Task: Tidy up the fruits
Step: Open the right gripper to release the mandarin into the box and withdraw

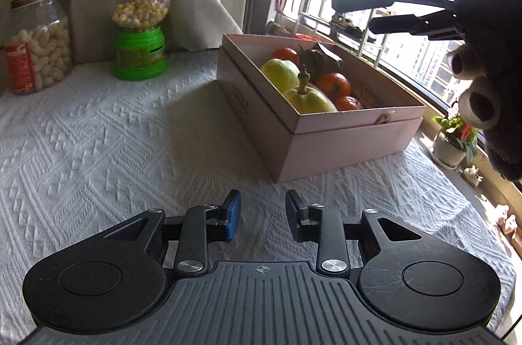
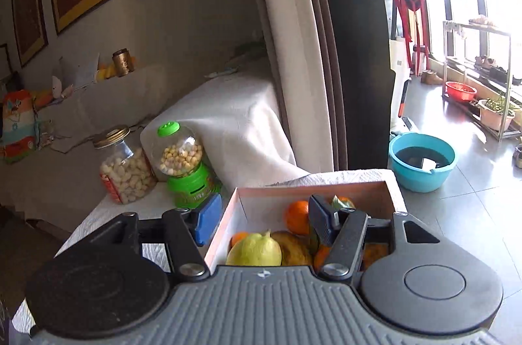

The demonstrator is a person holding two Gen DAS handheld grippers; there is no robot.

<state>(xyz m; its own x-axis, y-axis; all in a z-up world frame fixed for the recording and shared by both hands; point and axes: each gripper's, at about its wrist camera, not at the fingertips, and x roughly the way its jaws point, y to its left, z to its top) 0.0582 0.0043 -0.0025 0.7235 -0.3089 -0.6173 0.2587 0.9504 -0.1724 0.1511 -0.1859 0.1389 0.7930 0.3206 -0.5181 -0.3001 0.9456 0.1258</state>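
A pale pink open box (image 1: 342, 146) stands on the white cloth and holds two yellow-green fruits (image 1: 284, 74), several oranges (image 1: 332, 84) and a dry brown leaf (image 1: 321, 57). My left gripper (image 1: 263, 217) hovers low over the cloth in front of the box, its blue pads drawn in to a narrow gap with nothing between them. My right gripper (image 2: 265, 221) hangs above the box (image 2: 313, 186), jaws wide apart and empty, over a yellow fruit (image 2: 256, 250) and an orange (image 2: 297, 217). In the left wrist view the right gripper (image 1: 352, 13) is a dark shape against the window.
A green candy dispenser (image 1: 140, 28) and a glass jar of pale snacks (image 1: 39, 44) stand at the back left of the table. A plush brown sleeve (image 1: 479, 97) holds the right gripper. A potted plant (image 1: 453, 142) sits on the sill; a blue basin (image 2: 421, 159) is on the floor.
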